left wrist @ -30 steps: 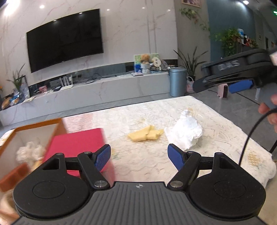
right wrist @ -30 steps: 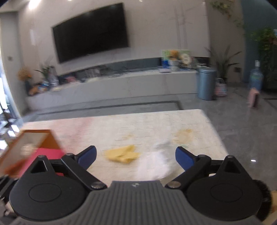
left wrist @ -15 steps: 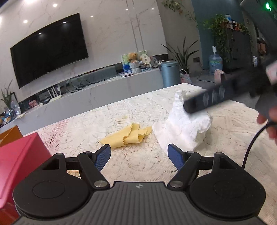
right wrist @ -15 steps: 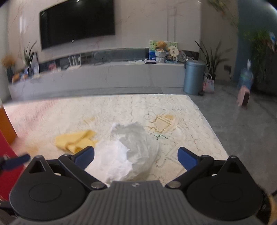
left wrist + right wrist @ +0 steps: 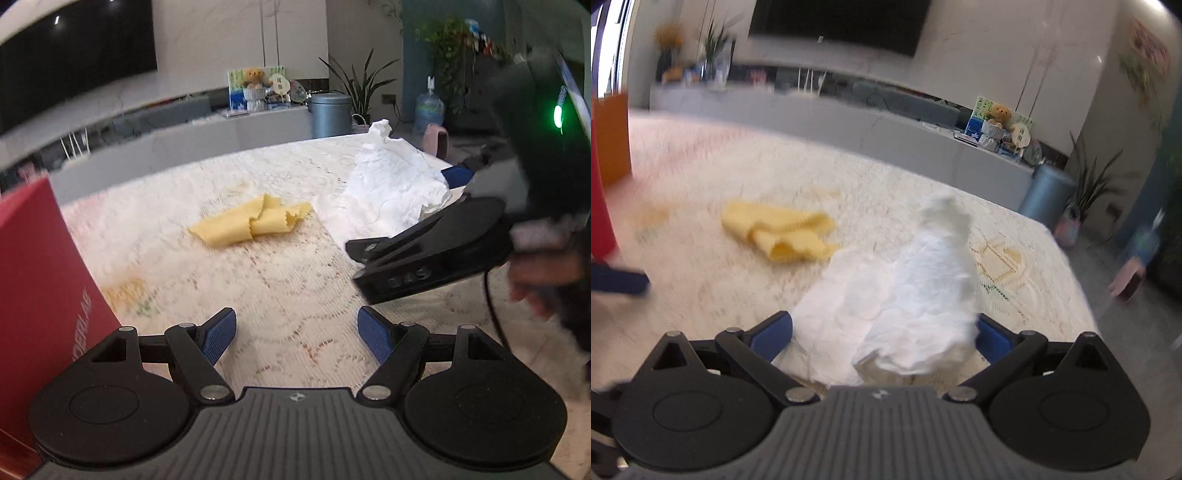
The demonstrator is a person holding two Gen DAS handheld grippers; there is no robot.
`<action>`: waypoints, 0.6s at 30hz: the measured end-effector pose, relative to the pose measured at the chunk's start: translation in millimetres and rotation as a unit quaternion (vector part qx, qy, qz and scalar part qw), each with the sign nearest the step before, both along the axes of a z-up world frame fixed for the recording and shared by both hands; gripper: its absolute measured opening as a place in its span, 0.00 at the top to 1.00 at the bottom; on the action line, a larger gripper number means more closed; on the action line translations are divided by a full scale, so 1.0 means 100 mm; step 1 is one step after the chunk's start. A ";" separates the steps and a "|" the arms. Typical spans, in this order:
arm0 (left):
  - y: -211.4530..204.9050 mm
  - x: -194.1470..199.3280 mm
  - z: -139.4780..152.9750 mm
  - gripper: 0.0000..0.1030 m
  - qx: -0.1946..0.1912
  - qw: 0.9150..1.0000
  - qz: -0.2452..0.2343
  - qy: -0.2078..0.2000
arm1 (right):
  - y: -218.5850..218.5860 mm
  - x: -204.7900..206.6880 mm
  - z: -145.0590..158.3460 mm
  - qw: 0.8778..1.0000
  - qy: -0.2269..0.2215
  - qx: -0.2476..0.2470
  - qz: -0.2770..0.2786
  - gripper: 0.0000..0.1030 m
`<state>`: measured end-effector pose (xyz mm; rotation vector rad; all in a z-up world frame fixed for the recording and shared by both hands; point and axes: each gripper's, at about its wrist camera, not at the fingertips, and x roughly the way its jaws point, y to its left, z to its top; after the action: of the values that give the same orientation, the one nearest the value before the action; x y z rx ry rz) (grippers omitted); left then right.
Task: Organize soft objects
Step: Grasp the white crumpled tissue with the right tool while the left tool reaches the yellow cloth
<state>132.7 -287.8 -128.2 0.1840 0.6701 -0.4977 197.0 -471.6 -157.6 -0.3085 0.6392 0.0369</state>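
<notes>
A crumpled white cloth [image 5: 905, 288] lies on the lace-covered table, between the wide-apart fingers of my right gripper [image 5: 882, 332]; the blue pads flank it without squeezing. In the left wrist view the same white cloth [image 5: 391, 192] rises in a heap, with the right gripper's black housing [image 5: 424, 254] low beside it. A folded yellow cloth [image 5: 251, 225] rests left of the white one, also in the right wrist view as the yellow cloth [image 5: 779, 232]. My left gripper [image 5: 297, 332] is open over bare tablecloth, short of the yellow cloth, holding nothing.
A red box [image 5: 37, 295] stands close at my left gripper's left side, and an orange box [image 5: 611, 136] stands behind it. A person's hand [image 5: 543, 273] holds the right gripper. The table edge [image 5: 1071, 266] drops off at the right toward the floor.
Both grippers have come down toward the table. The right one has rolled and closed in on the white cloth, which now sits between its fingers. The left one has moved nearer the yellow cloth.
</notes>
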 end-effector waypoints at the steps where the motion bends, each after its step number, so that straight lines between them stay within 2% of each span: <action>1: 0.04 0.01 0.00 0.13 -0.011 1.000 0.000 0.008 | 0.02 -0.01 0.00 1.000 -0.016 -0.001 -0.003 0.02; 4: 0.05 0.01 0.01 0.13 -0.022 1.000 0.001 0.013 | 0.06 0.02 -0.05 1.000 -0.015 0.006 -0.007 0.02; 12: -0.03 0.03 0.03 0.09 -0.009 1.000 -0.008 0.012 | 0.09 0.02 -0.07 1.000 -0.016 0.006 -0.013 0.05; 14: -0.04 0.04 0.03 0.09 -0.008 1.000 -0.007 0.011 | 0.05 0.01 -0.06 0.999 -0.008 0.033 -0.012 0.12; 17: -0.05 0.03 0.02 0.09 -0.006 1.000 -0.003 0.010 | 0.05 -0.02 -0.05 0.999 -0.009 0.047 -0.003 0.32; 18: -0.06 0.03 0.03 0.09 -0.004 1.000 -0.002 0.008 | 0.08 -0.03 -0.05 0.999 -0.011 0.044 0.003 0.46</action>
<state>135.5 -293.8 -125.7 0.1751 0.6826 -0.5061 193.5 -463.2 -162.4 -0.2249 0.6124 0.0676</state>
